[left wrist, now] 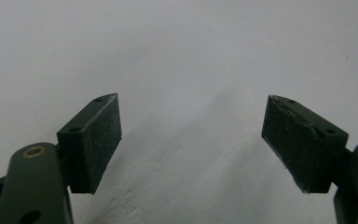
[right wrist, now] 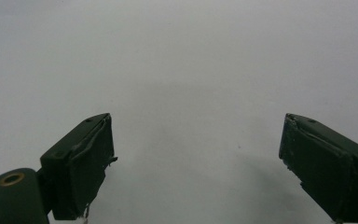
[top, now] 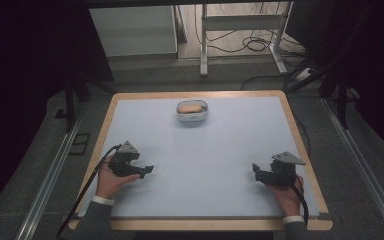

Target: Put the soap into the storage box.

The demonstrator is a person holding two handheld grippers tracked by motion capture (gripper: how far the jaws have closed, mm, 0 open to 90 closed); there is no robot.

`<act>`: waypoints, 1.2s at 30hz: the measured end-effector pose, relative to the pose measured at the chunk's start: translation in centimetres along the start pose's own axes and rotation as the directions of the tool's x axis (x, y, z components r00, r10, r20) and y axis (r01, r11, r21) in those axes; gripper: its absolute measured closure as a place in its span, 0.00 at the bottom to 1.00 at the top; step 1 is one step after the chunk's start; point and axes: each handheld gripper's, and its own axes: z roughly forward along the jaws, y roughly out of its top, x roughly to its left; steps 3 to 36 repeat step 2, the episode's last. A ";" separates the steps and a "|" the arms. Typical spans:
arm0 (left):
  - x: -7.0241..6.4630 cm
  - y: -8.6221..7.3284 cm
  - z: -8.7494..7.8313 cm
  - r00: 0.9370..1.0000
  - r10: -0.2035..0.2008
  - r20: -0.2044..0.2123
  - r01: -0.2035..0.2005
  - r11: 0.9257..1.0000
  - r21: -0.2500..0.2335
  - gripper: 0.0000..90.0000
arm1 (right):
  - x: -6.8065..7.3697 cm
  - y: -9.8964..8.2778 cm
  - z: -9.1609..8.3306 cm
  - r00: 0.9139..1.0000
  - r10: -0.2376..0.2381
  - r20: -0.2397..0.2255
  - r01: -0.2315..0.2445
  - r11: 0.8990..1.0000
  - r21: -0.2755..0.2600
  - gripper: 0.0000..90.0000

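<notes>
One small white container (top: pixel 193 112) sits on the table (top: pixel 205 165) at about twelve o'clock, close to the far edge and a little left of the midline. Inside it lies a pale tan, rounded lump (top: pixel 190 107); what it is cannot be made out at this range. Nothing touches the container.

Left gripper (top: pixel 149 169) at roughly eight o'clock from table centre, held in the person's left hand (top: pixel 111 181), low over the surface, tips pointing toward three o'clock. Its own view shows the jaws spread wide, black pads (left wrist: pixel 95 140) well apart, bare grey-white tabletop between them, nothing gripped.

Right gripper (top: pixel 255 171) at roughly four o'clock, held in the right hand (top: pixel 286 194), tips pointing toward nine o'clock, so the two grippers face each other across the near half of the table. Its own view shows the jaws equally wide, pads (right wrist: pixel 86 165) apart, plain tabletop between them, nothing gripped.

Both grippers are well apart from the container and from each other. Grey three-cornered plate tops each gripper; a cable trails back from each along the forearm.
</notes>
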 end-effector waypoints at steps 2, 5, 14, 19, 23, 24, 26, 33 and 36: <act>0.0 0.0 0.0 1.000 0.000 0.001 0.000 1.000 -0.001 0.23 | 0.0 0.0 0.0 1.000 0.003 -0.003 -0.003 1.000 -0.003 0.11; 0.0 0.0 0.0 1.000 0.000 0.001 0.000 1.000 -0.001 0.23 | 0.0 0.0 0.0 1.000 0.003 -0.003 -0.003 1.000 -0.003 0.11; 0.0 0.0 0.0 1.000 0.000 0.001 0.000 1.000 -0.001 0.23 | 0.0 0.0 0.0 1.000 0.003 -0.003 -0.003 1.000 -0.003 0.11; 0.0 0.0 0.0 1.000 0.000 0.001 0.000 1.000 -0.001 0.23 | 0.0 0.0 0.0 1.000 0.003 -0.003 -0.003 1.000 -0.003 0.11; 0.0 0.0 0.0 1.000 0.000 0.001 0.000 1.000 -0.001 0.23 | 0.0 0.0 0.0 1.000 0.003 -0.003 -0.003 1.000 -0.003 0.11; 0.0 0.0 0.0 1.000 0.000 0.001 0.000 1.000 -0.001 0.23 | 0.0 0.0 0.0 1.000 0.003 -0.003 -0.003 1.000 -0.003 0.11; 0.0 0.0 0.0 1.000 0.000 0.001 0.000 1.000 -0.001 0.23 | 0.0 0.0 0.0 1.000 0.003 -0.003 -0.003 1.000 -0.003 0.11; 0.0 0.0 0.0 1.000 0.000 0.001 0.000 1.000 -0.001 0.23 | 0.0 0.0 0.0 1.000 0.003 -0.003 -0.003 1.000 -0.003 0.11; 0.0 0.0 0.0 1.000 0.000 0.001 0.000 1.000 -0.001 0.23 | 0.0 0.0 0.0 1.000 0.003 -0.003 -0.003 1.000 -0.003 0.11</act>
